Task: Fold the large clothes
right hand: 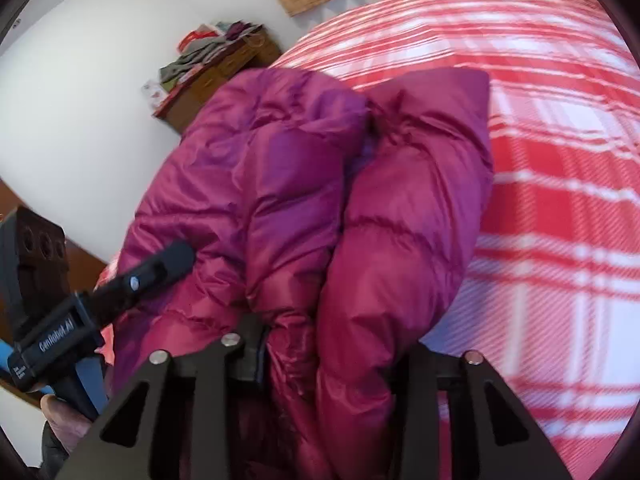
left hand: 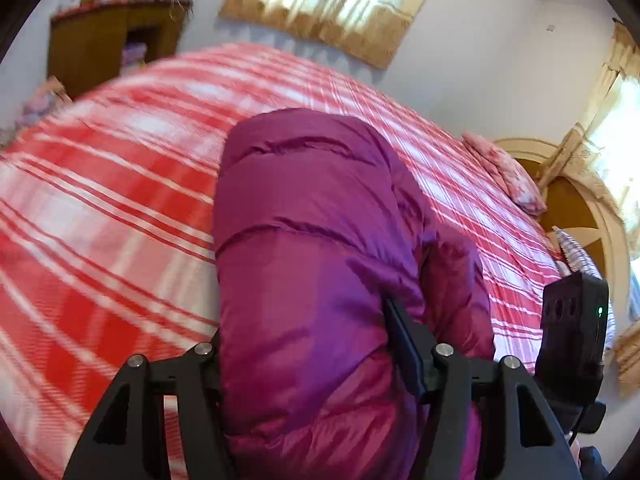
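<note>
On the plaid bed (left hand: 120, 200), magenta puffer jacket (left hand: 312, 220), clamped by both grippers

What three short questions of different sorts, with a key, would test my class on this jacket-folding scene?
1. True or false: the puffy jacket is green.
2. What pattern covers the bedspread?
   A. Red and white plaid
   B. Blue dots
   C. Plain grey
3. What fills the gap between the fingers of both the left gripper and the right gripper?

Key: 1 false, it is magenta; 2 A; 3 jacket fabric.
</note>
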Demonstrator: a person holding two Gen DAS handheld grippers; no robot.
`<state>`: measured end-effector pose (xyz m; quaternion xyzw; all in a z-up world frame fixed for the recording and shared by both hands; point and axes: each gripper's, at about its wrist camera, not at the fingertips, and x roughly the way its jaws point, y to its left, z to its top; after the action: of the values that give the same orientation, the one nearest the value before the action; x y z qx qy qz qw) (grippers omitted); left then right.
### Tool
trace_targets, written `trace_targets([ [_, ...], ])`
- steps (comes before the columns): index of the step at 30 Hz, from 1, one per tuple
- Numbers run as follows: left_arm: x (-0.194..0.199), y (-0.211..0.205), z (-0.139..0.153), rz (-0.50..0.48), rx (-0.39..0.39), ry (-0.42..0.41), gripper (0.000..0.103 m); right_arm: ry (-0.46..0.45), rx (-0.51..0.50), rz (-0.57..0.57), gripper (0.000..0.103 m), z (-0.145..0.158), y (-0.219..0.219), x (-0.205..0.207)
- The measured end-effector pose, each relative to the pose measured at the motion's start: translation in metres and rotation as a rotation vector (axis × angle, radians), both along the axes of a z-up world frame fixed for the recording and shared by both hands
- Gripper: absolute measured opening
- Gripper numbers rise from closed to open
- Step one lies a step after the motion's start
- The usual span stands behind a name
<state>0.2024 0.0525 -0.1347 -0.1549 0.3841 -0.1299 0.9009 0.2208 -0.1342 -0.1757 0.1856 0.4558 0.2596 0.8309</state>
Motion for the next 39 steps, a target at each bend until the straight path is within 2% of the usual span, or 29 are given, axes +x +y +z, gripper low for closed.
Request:
trace_targets([
  [4, -0.018, 0.025, 0.014, 0.093, 0.072, -0.020, 0.062, -0.017, 0.027, 0.063, 0.032, 0.006, 0.041, -0.006],
  [9, -0.049, 0.074, 0.028, 0.255, 0.168, -0.074, 0.062, -0.056, 0.017, 0.203, 0.030, 0.017, 0.112, 0.000],
  [13, -0.056, 0.122, 0.030, 0.403, 0.176, -0.097, 0.062, -0.144, -0.043, 0.313, 0.029, 0.035, 0.180, 0.009],
  [15, -0.055, 0.143, 0.029, 0.458, 0.167, -0.092, 0.062, -0.157, -0.046, 0.353, 0.029, 0.037, 0.205, 0.017],
  [18, -0.051, 0.172, 0.022, 0.520, 0.154, -0.079, 0.062, -0.167, -0.054, 0.400, 0.029, 0.035, 0.239, 0.031],
  [23, -0.038, 0.200, -0.005, 0.589, 0.190, -0.022, 0.062, -0.165, -0.123, 0.434, 0.029, 0.015, 0.283, 0.050],
  [25, -0.036, 0.209, -0.016, 0.608, 0.188, -0.001, 0.062, -0.179, -0.151, 0.425, 0.029, 0.008, 0.288, 0.053],
  [28, -0.037, 0.217, -0.024, 0.616, 0.187, 0.017, 0.063, -0.166, -0.138, 0.403, 0.032, 0.002, 0.280, 0.060],
  [30, -0.032, 0.213, -0.029, 0.611, 0.230, 0.029, 0.069, -0.163, -0.150, 0.383, 0.038, 0.004, 0.269, 0.063],
  [32, -0.031, 0.211, -0.034, 0.604, 0.261, 0.043, 0.074, -0.160, -0.180, 0.353, 0.054, 0.009, 0.265, 0.059],
  [33, -0.031, 0.213, -0.035, 0.604, 0.255, 0.049, 0.076, -0.173, -0.189, 0.340, 0.055, 0.014, 0.260, 0.055],
  [36, -0.035, 0.217, -0.034, 0.605, 0.221, 0.046, 0.077, -0.264, -0.221, 0.273, 0.054, 0.037, 0.249, 0.041],
  [38, -0.035, 0.215, -0.033, 0.609, 0.227, 0.045, 0.077, -0.334, -0.227, 0.245, 0.040, 0.055, 0.246, 0.035],
  [39, -0.035, 0.214, -0.032, 0.612, 0.238, 0.046, 0.077, -0.357, -0.237, 0.233, 0.036, 0.063, 0.247, 0.032],
])
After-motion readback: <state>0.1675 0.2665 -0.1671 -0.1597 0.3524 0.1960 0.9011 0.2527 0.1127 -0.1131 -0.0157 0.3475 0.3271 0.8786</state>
